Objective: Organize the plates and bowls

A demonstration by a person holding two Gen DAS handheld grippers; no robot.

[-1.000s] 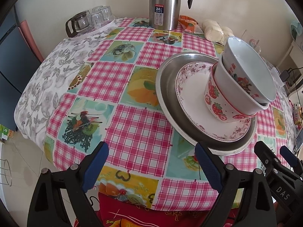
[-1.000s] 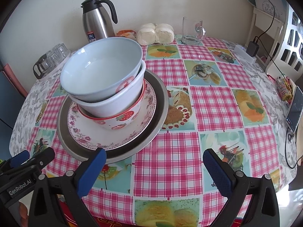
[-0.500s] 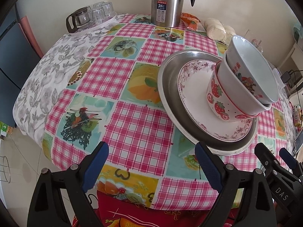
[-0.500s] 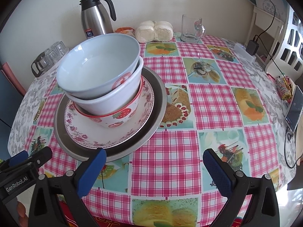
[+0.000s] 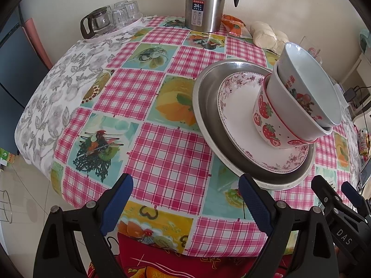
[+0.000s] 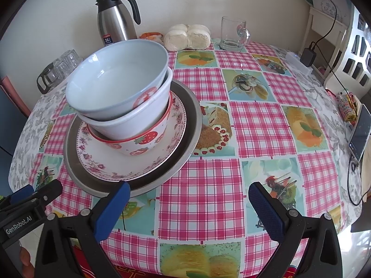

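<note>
— What are we working on here?

— We see a round table (image 6: 259,125) covered with a pink checked cloth printed with fruit pictures, over a grey floral cloth (image 5: 46,106) showing at the edges.

— And what do we find directly on it?

— A metal plate (image 6: 190,125) left of centre. Along the wall we count a steel thermos jug (image 6: 114,20), an orange packet (image 5: 233,26), white buns (image 6: 187,37) and a glass mug (image 6: 233,33). A tray of glassware (image 5: 111,20) sits at the far left, and a phone (image 6: 359,132) lies at the right edge.
</note>
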